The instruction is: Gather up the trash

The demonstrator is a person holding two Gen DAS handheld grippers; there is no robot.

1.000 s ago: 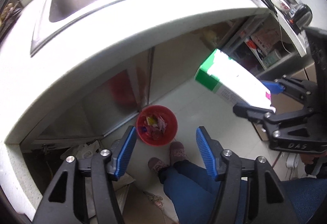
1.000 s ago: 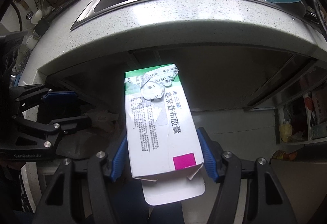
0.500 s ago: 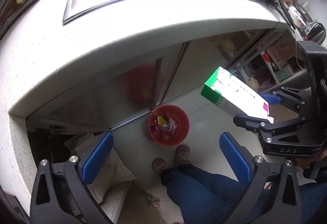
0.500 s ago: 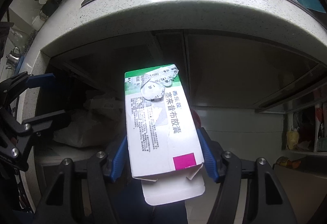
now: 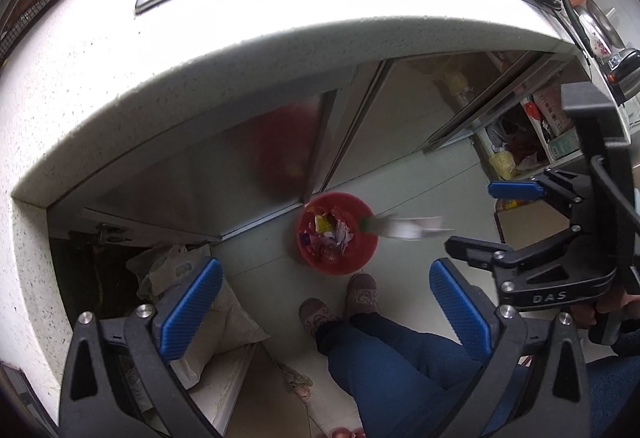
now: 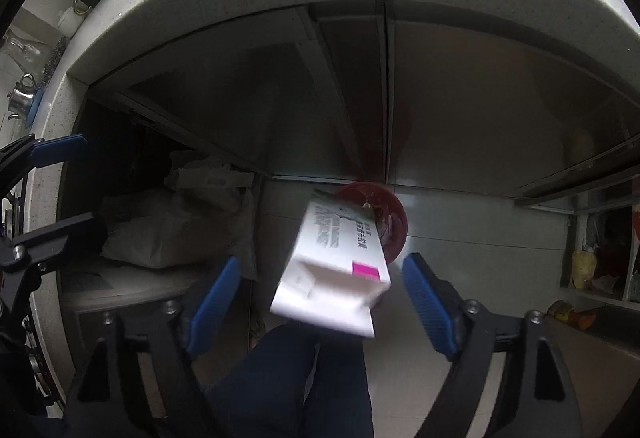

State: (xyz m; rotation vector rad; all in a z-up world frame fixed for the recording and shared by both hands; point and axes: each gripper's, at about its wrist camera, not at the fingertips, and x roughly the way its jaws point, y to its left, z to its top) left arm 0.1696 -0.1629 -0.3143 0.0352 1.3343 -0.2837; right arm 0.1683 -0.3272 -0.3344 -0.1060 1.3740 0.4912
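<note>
White medicine box (image 6: 340,262) loose between parted right claw (image 6: 320,294), long axis aimed down toward red bin (image 5: 338,238); left claw (image 5: 324,306) parted, empty.

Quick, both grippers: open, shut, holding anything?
Left gripper: open, empty.
Right gripper: jaws just opened; the box is loose between them, over the red bin.

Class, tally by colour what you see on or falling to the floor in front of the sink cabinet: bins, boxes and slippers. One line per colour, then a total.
Red: 1, the bin
White with green and pink: 1, the box, blurred, clear of both open grippers
Brown: 2, the slippers
Total: 4
</note>
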